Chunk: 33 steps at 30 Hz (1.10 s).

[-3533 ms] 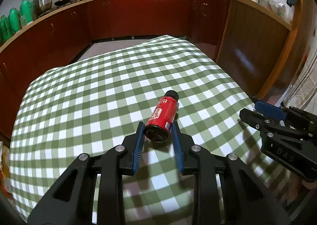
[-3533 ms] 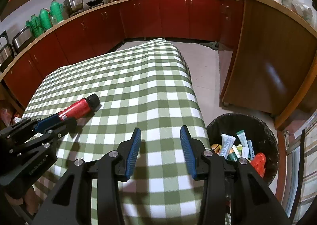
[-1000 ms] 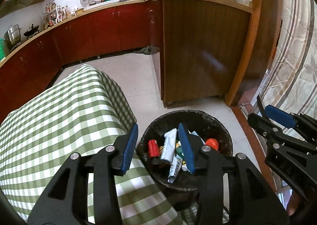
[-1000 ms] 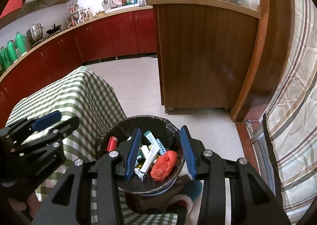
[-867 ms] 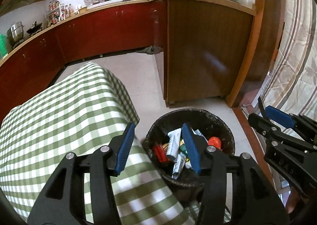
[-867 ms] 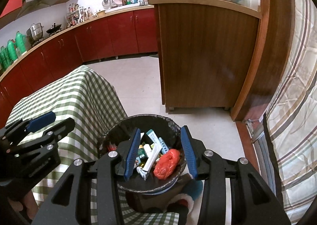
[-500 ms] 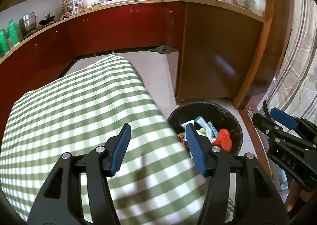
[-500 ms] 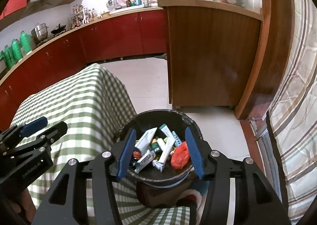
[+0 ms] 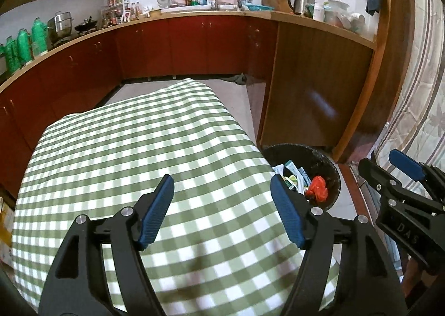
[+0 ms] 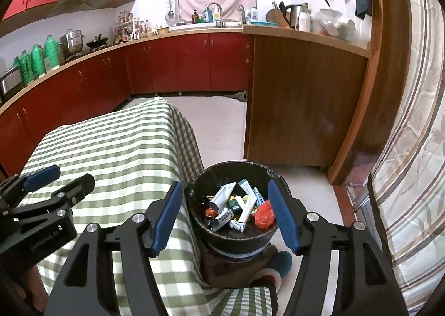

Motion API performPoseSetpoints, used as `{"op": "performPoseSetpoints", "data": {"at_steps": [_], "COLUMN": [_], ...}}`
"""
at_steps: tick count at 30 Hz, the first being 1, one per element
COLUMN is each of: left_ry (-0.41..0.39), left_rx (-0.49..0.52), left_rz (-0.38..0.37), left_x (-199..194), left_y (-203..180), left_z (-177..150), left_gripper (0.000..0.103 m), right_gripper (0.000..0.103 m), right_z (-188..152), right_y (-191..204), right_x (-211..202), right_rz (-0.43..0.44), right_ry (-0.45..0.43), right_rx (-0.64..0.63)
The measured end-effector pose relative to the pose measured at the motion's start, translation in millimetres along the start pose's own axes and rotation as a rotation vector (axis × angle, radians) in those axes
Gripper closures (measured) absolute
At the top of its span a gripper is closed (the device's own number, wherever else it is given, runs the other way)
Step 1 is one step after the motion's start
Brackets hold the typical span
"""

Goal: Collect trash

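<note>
Here my left claw point(image 9: 222, 209) hangs released, its blue pads point(image 9: 155, 209) spread wide with nothing between them, over the near part of the green-checked tabletop point(image 9: 133, 149). My right claw point(image 10: 224, 215) is likewise released and empty, framing the black trash bin point(image 10: 274, 177) that stands on the floor just beside the tabletop's right edge. Inside the bin lie the trash: white tubes point(image 10: 222, 195), small bottles point(image 10: 233, 203) and a crumpled red wrapper point(image 10: 264, 214), heaped together. Beyond the bin rises a wooden cabinet side point(image 10: 303, 104), and to the bin's right a striped curtain point(image 10: 411, 149) hangs. Behind the tabletop run red kitchen cupboards point(image 9: 178, 46).
</note>
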<state>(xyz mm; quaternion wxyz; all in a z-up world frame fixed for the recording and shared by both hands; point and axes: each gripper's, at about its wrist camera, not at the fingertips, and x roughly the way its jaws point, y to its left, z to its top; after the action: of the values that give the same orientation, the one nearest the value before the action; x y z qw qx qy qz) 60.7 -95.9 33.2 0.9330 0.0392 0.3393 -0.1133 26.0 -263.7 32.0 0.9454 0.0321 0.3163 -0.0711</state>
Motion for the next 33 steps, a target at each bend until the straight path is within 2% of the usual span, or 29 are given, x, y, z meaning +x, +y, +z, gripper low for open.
{"op": "performPoseSetpoints", "data": {"at_steps": [12,33], "left_ry": [-0.053,-0.076], "left_rx": [-0.025,-0.023], "left_rz": [0.014,0.005], "left_x": [-44.4,-56.7], "left_y": [17.4,12.2], "left_z": [-17.0,-19.6], "left_gripper": [0.024,0.023], "right_gripper": [0.038,0.037], "right_z": [-15.0,-17.9], "right_y": [14.8,8.5], "right_x": [-32.0,-47.5], "right_rz": [-0.014,-0.032], "right_ry": [-0.029,-0.059], "right_rx": [-0.031,-0.006]}}
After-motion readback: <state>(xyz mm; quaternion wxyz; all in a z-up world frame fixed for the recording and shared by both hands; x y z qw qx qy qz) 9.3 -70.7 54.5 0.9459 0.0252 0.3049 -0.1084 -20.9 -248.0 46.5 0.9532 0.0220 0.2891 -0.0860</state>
